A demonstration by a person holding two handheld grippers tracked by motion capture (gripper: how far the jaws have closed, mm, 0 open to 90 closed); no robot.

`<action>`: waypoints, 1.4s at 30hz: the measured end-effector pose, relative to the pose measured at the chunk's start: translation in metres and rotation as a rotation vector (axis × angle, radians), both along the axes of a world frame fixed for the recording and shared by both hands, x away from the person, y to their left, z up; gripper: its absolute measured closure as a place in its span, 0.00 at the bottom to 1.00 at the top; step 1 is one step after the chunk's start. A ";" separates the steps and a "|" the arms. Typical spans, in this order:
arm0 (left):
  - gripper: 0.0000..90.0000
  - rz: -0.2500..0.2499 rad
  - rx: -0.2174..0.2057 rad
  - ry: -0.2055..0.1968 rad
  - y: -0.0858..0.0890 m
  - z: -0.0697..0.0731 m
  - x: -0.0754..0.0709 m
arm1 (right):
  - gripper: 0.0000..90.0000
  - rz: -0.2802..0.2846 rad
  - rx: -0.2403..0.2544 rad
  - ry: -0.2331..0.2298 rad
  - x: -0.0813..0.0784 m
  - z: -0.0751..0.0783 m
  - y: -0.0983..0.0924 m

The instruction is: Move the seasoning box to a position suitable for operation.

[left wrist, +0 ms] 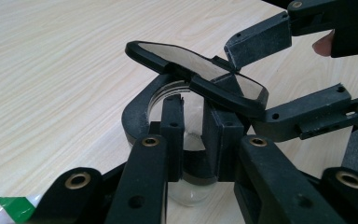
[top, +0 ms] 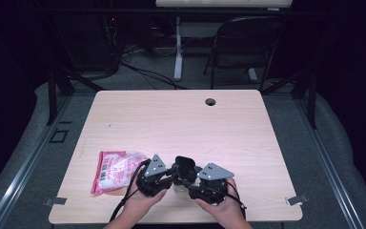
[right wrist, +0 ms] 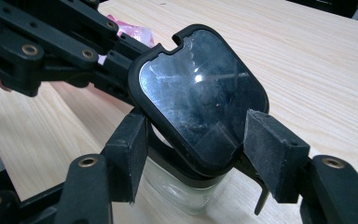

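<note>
Beside the lid (right wrist: 200, 93), right hand-held gripper (right wrist: 200, 158) stands wide open.

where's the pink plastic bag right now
In the high view the pink plastic bag lies flat on the light wooden table, near its front left edge, just left of the left gripper.

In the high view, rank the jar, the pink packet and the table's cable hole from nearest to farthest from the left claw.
1. Jar: at the left claw, just right of it.
2. Pink packet: left of it, on the table.
3. Cable hole: far edge, beyond.
</note>
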State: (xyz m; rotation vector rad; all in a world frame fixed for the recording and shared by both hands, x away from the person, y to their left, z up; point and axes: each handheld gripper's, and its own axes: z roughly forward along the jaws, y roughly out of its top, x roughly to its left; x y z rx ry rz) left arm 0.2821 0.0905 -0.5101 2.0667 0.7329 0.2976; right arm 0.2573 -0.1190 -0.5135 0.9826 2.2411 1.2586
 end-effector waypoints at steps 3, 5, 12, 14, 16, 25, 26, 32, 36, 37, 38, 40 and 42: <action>0.83 -0.004 0.009 0.004 -0.002 -0.002 0.000 | 0.44 -0.002 0.005 0.000 0.000 0.000 0.000; 0.80 -0.008 0.008 0.005 -0.003 -0.004 0.000 | 0.45 -0.001 0.012 0.004 0.000 0.000 -0.001; 0.79 -0.009 0.011 0.007 -0.004 -0.010 0.002 | 0.47 0.001 0.037 0.016 0.001 0.001 -0.004; 0.79 -0.013 0.010 0.006 -0.003 -0.010 0.002 | 0.47 -0.001 0.045 0.014 0.001 0.002 -0.006; 0.79 -0.012 0.008 0.004 -0.003 -0.011 0.002 | 0.48 -0.004 0.048 0.007 0.000 0.002 -0.007; 0.79 -0.016 0.006 0.003 -0.003 -0.011 0.003 | 0.55 -0.008 0.077 0.022 -0.002 0.004 -0.012; 0.79 -0.016 0.006 0.002 -0.003 -0.012 0.003 | 0.55 -0.008 0.078 0.024 -0.002 0.004 -0.013; 0.80 -0.016 0.003 -0.003 -0.003 -0.012 0.003 | 0.57 -0.021 0.090 0.015 -0.004 0.006 -0.019; 0.80 -0.018 0.001 -0.005 -0.003 -0.013 0.003 | 0.57 -0.031 0.095 0.003 -0.006 0.008 -0.024; 0.80 -0.019 0.002 -0.007 -0.002 -0.013 0.003 | 0.58 -0.037 0.101 0.002 -0.006 0.008 -0.026; 0.80 -0.020 0.000 -0.006 -0.002 -0.013 0.003 | 0.58 -0.041 0.102 0.002 -0.007 0.008 -0.028; 0.80 -0.021 0.000 -0.007 -0.002 -0.013 0.003 | 0.58 -0.051 0.112 0.000 -0.007 0.008 -0.032; 0.80 -0.021 -0.002 -0.005 -0.002 -0.013 0.003 | 0.60 -0.060 0.117 0.001 -0.008 0.009 -0.035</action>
